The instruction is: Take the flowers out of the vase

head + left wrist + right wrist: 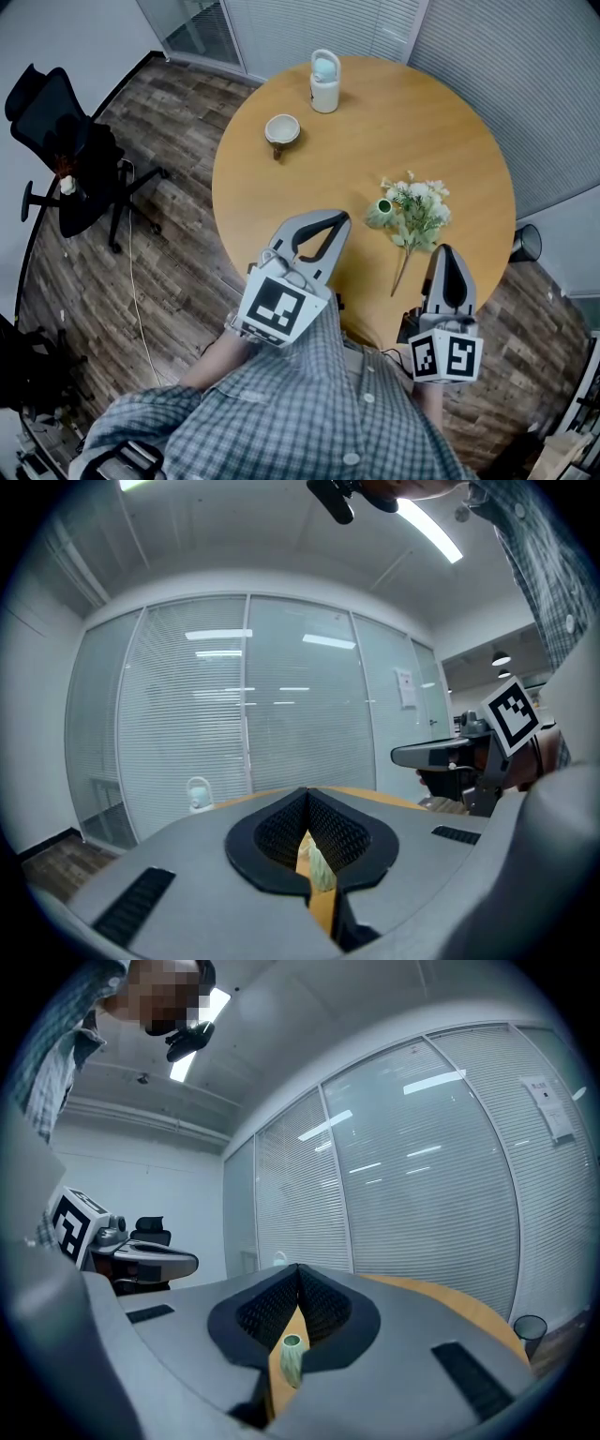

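A small green vase (380, 213) stands on the round wooden table (309, 178), and a bunch of pale flowers (418, 212) lies flat beside it on its right, stem towards the near edge. My left gripper (328, 221) is shut and empty, held over the near edge, left of the vase. My right gripper (446, 251) is shut and empty too, just short of the stem's end. In the left gripper view the flowers (319, 866) show past the shut jaws of the left gripper (307, 799). The right gripper view shows the vase (292, 1356) beyond the right gripper (298, 1274).
A white jug (324, 81) and a pale cup (281, 128) stand on the table's far side. A black office chair (66, 155) is on the wood floor at the left, a dark bin (527, 242) at the right. Glass walls with blinds close the far side.
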